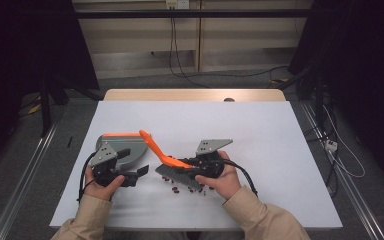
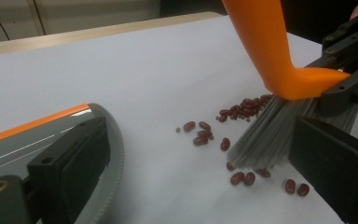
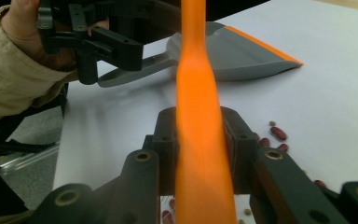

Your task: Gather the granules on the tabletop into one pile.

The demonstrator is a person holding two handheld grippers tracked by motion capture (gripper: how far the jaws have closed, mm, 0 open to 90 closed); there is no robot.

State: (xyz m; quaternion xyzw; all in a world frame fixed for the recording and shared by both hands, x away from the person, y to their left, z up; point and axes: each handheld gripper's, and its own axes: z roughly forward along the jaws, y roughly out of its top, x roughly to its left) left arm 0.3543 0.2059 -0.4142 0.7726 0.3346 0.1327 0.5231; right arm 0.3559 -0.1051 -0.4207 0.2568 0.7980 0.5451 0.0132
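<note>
My right gripper (image 1: 186,163) is shut on a brush (image 1: 155,147) with an orange handle, and its pads clamp that handle (image 3: 193,70). The grey bristles (image 2: 265,135) stand on the white table among red beans (image 2: 244,106), with more beans scattered in front (image 1: 180,189). A grey dustpan (image 1: 130,145) with an orange lip lies flat to the left. My left gripper (image 1: 132,162) is beside the dustpan with its jaws wide apart. One jaw lies over the dustpan (image 2: 9,149) and the other is near the bristles. I cannot tell whether that jaw touches the pan.
The white table (image 1: 260,135) has free room behind and to the right of both hands. Its front edge runs just below the person's sleeves. Cables hang on the wall behind, and dark stands flank the table.
</note>
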